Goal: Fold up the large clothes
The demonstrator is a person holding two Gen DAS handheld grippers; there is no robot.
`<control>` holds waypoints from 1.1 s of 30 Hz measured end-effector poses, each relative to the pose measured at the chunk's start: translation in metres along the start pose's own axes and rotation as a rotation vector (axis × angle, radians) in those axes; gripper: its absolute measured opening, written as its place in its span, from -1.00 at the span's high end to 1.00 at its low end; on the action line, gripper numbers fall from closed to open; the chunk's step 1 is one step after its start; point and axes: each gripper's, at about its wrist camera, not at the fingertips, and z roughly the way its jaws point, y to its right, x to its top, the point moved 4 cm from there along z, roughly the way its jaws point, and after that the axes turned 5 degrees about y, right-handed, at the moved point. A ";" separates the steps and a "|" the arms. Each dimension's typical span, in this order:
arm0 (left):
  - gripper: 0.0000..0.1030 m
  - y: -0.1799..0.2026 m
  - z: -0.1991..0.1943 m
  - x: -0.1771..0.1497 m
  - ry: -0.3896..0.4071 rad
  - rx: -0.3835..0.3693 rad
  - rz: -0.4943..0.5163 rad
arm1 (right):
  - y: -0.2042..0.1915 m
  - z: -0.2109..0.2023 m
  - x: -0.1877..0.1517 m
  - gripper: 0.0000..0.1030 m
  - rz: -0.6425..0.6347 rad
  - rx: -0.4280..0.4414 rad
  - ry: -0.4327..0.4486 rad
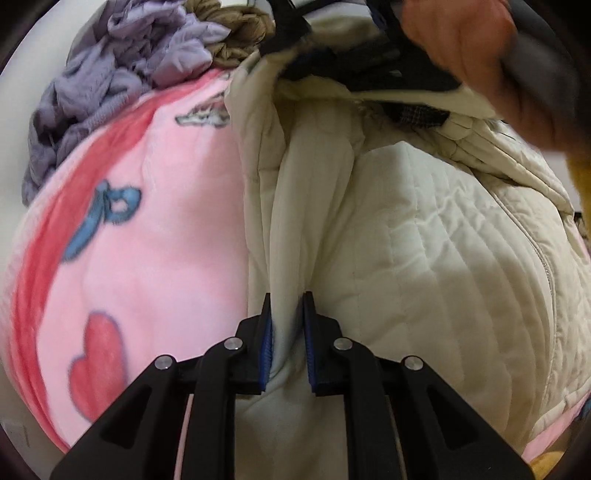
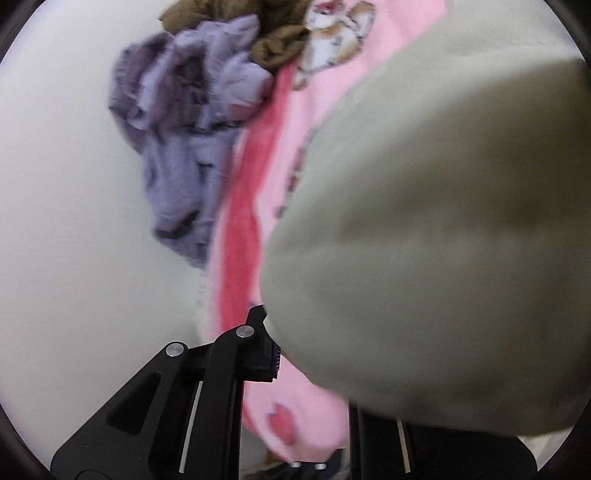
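A cream quilted jacket (image 1: 424,229) lies on a pink blanket (image 1: 155,236). My left gripper (image 1: 287,314) is shut on a folded edge of the jacket, fabric pinched between its blue pads. In the left wrist view my right gripper (image 1: 332,62) is at the top, gripping the jacket's far edge, with the person's hand (image 1: 472,62) on it. In the right wrist view the cream jacket (image 2: 436,240) drapes over my right gripper (image 2: 295,343) and hides its right finger; only the left finger (image 2: 264,347) shows.
A crumpled lilac garment (image 1: 110,85) (image 2: 192,125) and a brown garment (image 1: 236,33) (image 2: 273,40) lie beyond the pink blanket (image 2: 295,155). White surface (image 2: 74,184) lies to the left.
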 end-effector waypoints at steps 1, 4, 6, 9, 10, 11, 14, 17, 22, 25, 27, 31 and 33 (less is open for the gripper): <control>0.72 -0.002 0.000 0.001 -0.003 -0.001 -0.004 | 0.008 0.005 -0.004 0.76 0.020 -0.033 -0.026; 0.66 -0.009 -0.001 0.007 -0.020 -0.010 -0.028 | 0.022 0.008 -0.014 0.74 0.059 -0.066 -0.063; 0.57 -0.016 -0.003 0.010 -0.037 -0.024 -0.059 | 0.021 0.002 -0.017 0.65 0.018 -0.083 -0.062; 0.36 -0.028 -0.016 0.021 -0.055 -0.023 -0.084 | 0.014 -0.011 -0.022 0.10 0.018 -0.004 -0.104; 0.30 -0.035 -0.027 0.032 -0.030 -0.020 -0.098 | 0.010 -0.018 -0.023 0.01 0.002 0.010 -0.108; 0.10 -0.039 -0.035 0.038 -0.010 -0.020 -0.105 | 0.003 -0.032 -0.026 -0.03 -0.043 0.016 -0.105; -0.22 -0.053 -0.052 0.071 0.069 -0.066 -0.128 | -0.011 -0.066 -0.035 -0.08 -0.184 0.011 -0.121; -0.23 -0.059 -0.034 0.106 0.074 -0.058 -0.093 | -0.013 -0.124 -0.037 0.05 -0.352 -0.049 -0.042; -0.23 -0.039 0.040 0.138 -0.087 -0.133 0.051 | 0.021 -0.207 0.011 0.03 -0.369 -0.256 0.258; -0.20 -0.027 0.060 0.146 -0.064 -0.068 0.155 | 0.065 -0.231 0.043 0.03 -0.256 -0.324 0.330; -0.13 -0.023 0.065 0.149 -0.050 -0.010 0.178 | 0.094 -0.229 0.061 0.08 -0.199 -0.374 0.315; -0.09 -0.015 0.066 0.158 -0.011 0.043 0.197 | 0.129 -0.197 0.070 0.22 -0.186 -0.516 0.183; -0.09 -0.017 0.076 0.152 -0.038 0.042 0.209 | 0.145 -0.186 0.065 0.19 -0.196 -0.578 0.164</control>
